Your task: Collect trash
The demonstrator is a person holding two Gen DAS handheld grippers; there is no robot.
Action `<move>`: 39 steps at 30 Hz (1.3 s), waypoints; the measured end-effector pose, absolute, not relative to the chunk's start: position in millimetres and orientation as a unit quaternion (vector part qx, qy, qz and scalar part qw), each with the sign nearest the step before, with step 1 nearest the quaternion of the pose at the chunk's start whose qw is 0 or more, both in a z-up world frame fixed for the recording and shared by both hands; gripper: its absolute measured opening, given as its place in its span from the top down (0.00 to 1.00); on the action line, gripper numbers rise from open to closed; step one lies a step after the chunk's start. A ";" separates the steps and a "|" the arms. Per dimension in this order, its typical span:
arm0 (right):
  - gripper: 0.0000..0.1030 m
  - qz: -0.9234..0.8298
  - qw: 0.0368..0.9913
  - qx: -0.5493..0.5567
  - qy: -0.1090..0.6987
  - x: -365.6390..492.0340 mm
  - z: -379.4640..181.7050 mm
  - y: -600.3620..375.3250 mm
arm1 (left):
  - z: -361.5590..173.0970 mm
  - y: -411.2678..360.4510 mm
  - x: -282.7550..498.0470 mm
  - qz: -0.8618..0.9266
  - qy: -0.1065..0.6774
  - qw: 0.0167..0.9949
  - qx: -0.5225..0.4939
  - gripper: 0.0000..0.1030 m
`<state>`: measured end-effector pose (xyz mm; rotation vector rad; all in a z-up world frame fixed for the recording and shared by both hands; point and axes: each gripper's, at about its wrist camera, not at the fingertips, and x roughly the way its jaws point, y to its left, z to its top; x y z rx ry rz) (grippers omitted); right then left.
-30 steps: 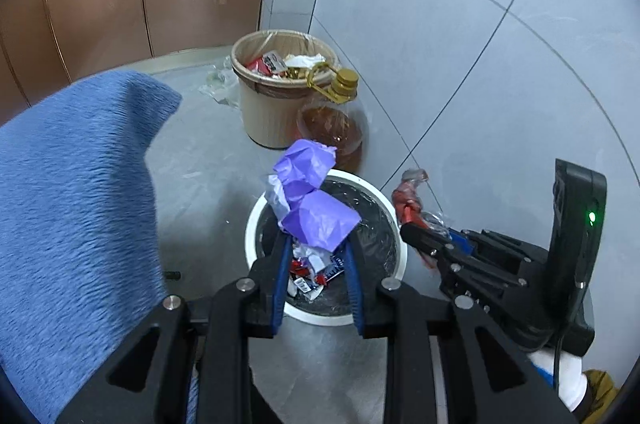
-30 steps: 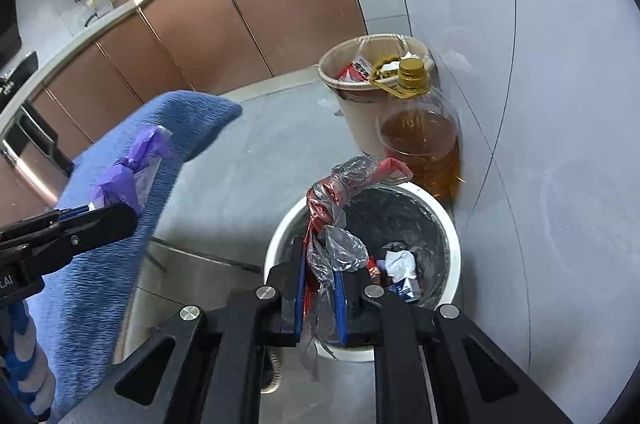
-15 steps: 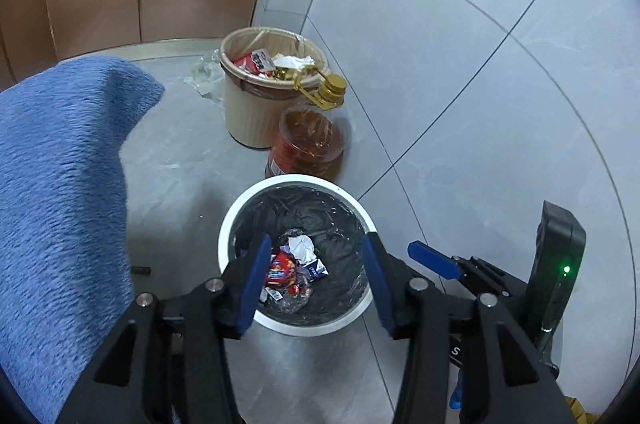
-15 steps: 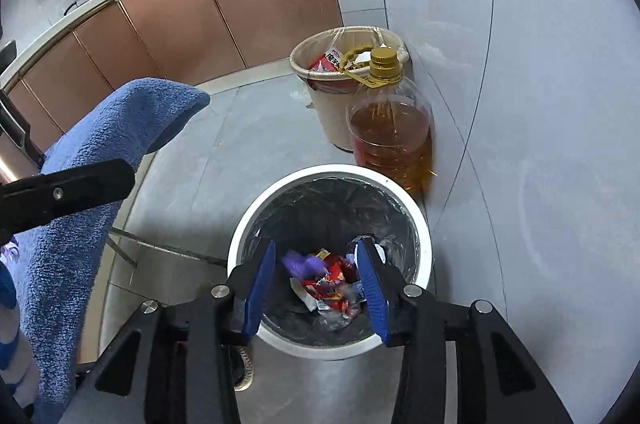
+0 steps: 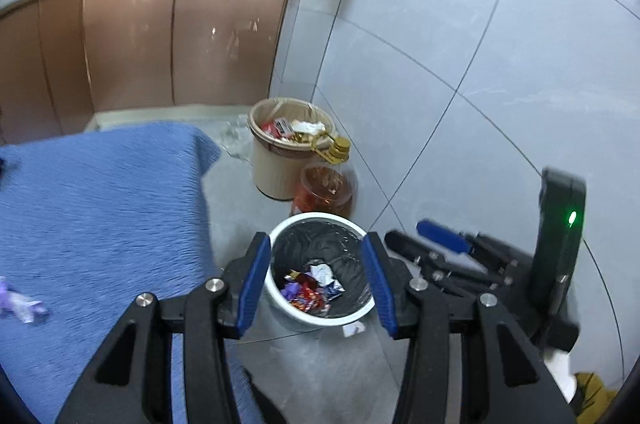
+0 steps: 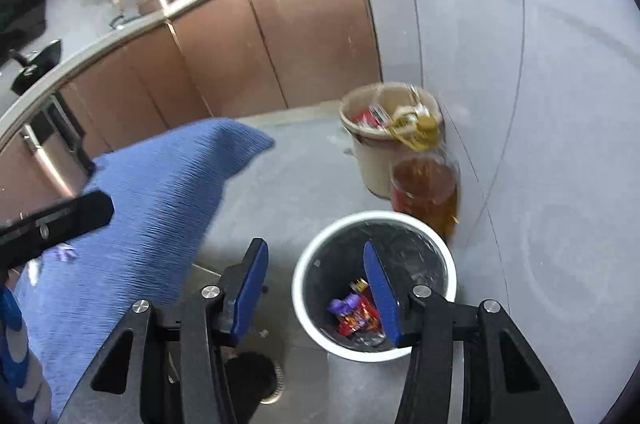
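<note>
A white bin with a black liner (image 5: 280, 298) (image 6: 308, 304) stands on the floor and holds several wrappers (image 5: 310, 284) (image 6: 354, 312), purple, red and white. My left gripper (image 5: 316, 284) is open and empty above the bin. My right gripper (image 6: 316, 292) is open and empty above the bin's left rim; it also shows in the left wrist view (image 5: 440, 244). A purple wrapper (image 5: 18, 302) lies on the blue cloth (image 5: 100, 208) at the left; it appears small in the right wrist view (image 6: 64, 253). A white scrap (image 5: 354, 329) lies on the floor by the bin.
A beige bin full of trash (image 5: 288, 144) (image 6: 380, 132) and an oil jug (image 5: 326, 184) (image 6: 424, 192) stand by the tiled wall behind the white bin. Brown cabinets (image 5: 160, 40) run along the back. A floor drain (image 6: 256, 376) sits left of the bin.
Both grippers opened and dropped their wrappers into the white bin, then rose and drew back. The view now takes in the cabinets and the blue cloth's top.
</note>
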<state>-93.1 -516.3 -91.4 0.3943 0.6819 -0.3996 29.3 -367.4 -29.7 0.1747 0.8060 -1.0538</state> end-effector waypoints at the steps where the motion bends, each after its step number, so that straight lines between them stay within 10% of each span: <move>1: 0.53 -0.190 0.908 0.185 0.323 -93.9 -82.1 -509.4 | -22.6 -355.5 25.4 -0.488 0.366 0.788 0.081 0.56; 17: 0.49 -0.104 0.955 0.113 0.255 -104.0 13.0 -398.0 | 35.1 -131.0 8.4 -0.336 0.289 0.896 0.020 0.52; 39: 0.45 -0.099 0.945 0.057 0.307 -84.4 14.7 -358.0 | -50.5 53.9 31.0 -0.185 0.335 0.921 -0.066 0.51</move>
